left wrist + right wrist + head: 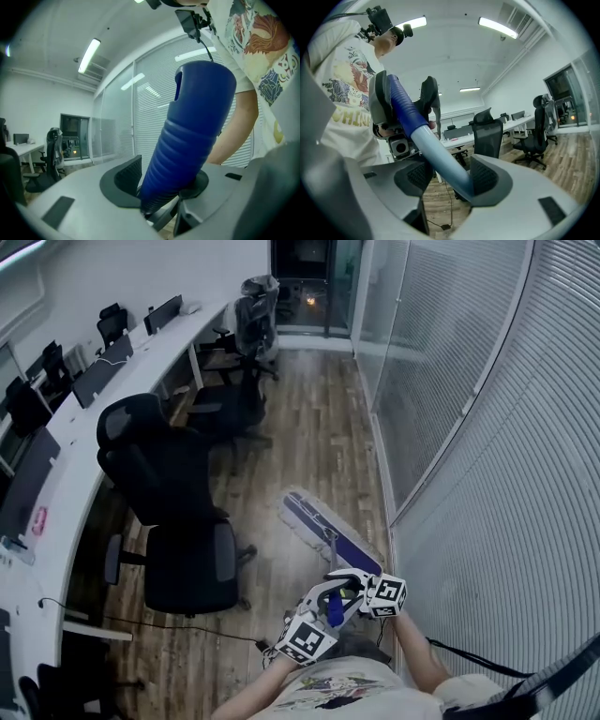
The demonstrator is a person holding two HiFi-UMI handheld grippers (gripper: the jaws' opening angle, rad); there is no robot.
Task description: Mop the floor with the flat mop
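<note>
Right, up close the left gripper's (164, 187) jaws clamp the flat mop's blue ribbed grip (192, 136), and the right gripper's (447, 176) jaws pinch the pale shaft (440, 154). Farther out, the mop head (323, 526) lies flat on the wood floor (309, 437), its near end hidden behind the grippers.
</note>
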